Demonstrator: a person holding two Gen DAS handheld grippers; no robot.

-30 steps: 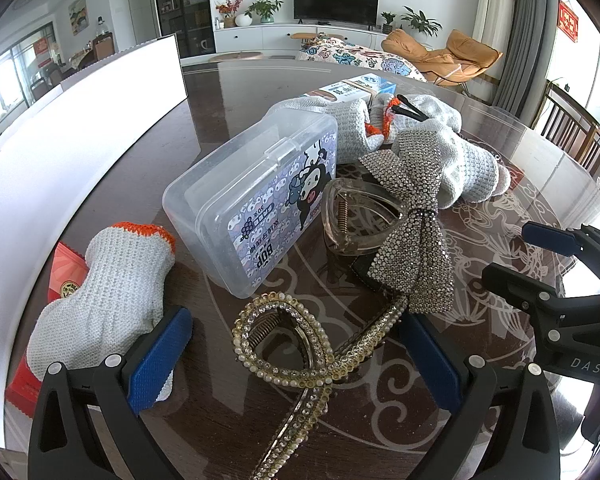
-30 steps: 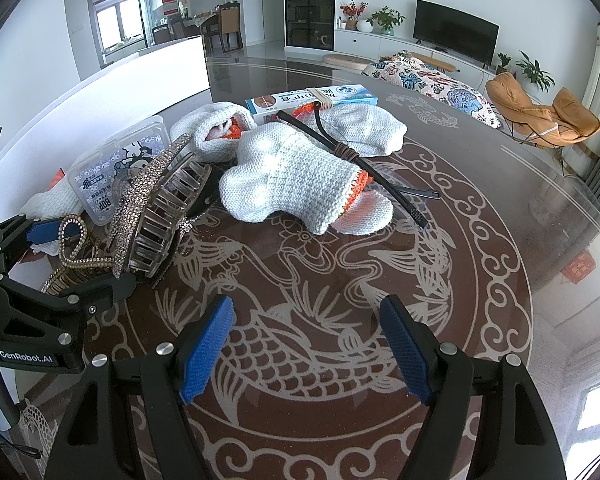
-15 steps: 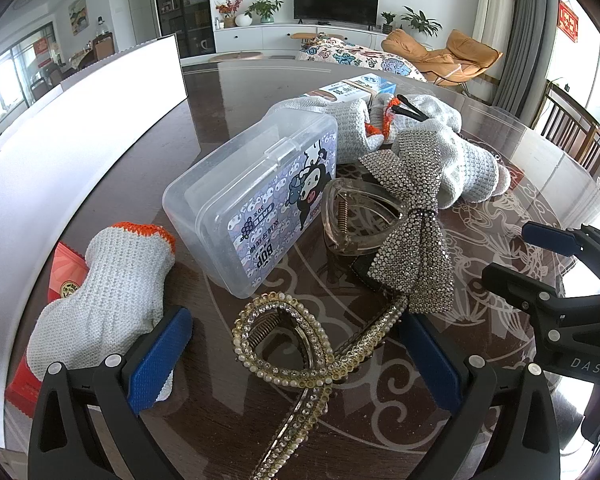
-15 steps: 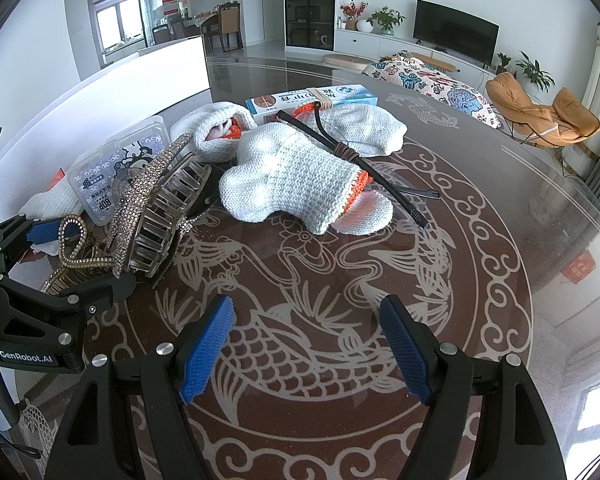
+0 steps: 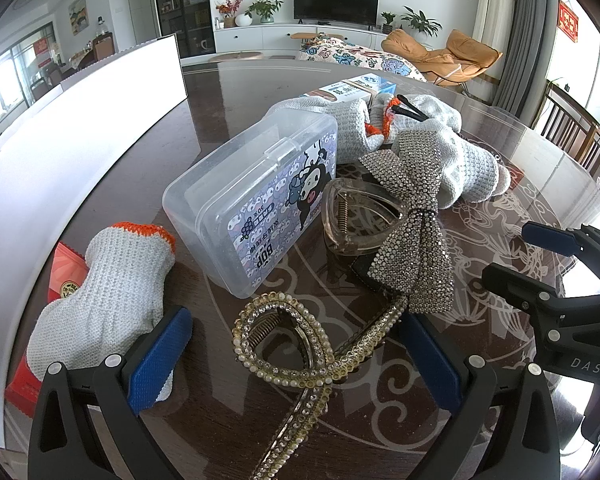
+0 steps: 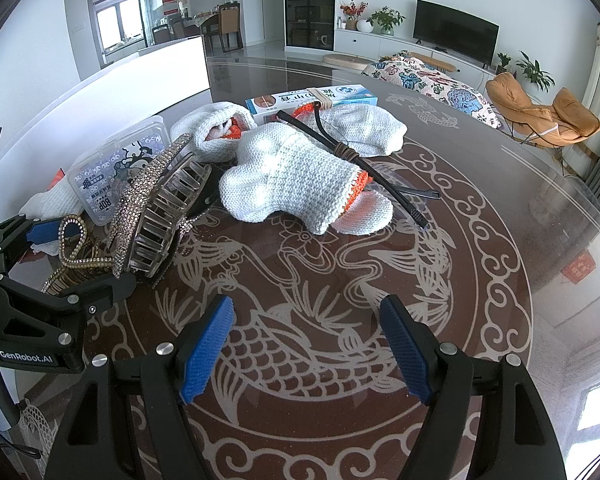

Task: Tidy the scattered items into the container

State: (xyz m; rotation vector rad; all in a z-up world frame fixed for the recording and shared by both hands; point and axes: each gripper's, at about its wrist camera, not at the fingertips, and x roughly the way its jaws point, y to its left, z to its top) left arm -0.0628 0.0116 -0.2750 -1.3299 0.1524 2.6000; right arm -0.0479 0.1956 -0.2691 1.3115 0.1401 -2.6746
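In the left wrist view my left gripper is open just above the table, its blue pads either side of a pearl-and-rhinestone hair clip. Past it lie a closed clear plastic box, a clear claw clip and a rhinestone bow clip. A white knit glove rests against the left finger. In the right wrist view my right gripper is open over bare table. Ahead of it are white gloves with black glasses across them, and the plastic box.
A long white panel runs along the table's left side. A red packet lies under the near glove. A toothpaste carton sits behind the gloves. The dark patterned table extends to the right; chairs stand beyond its edge.
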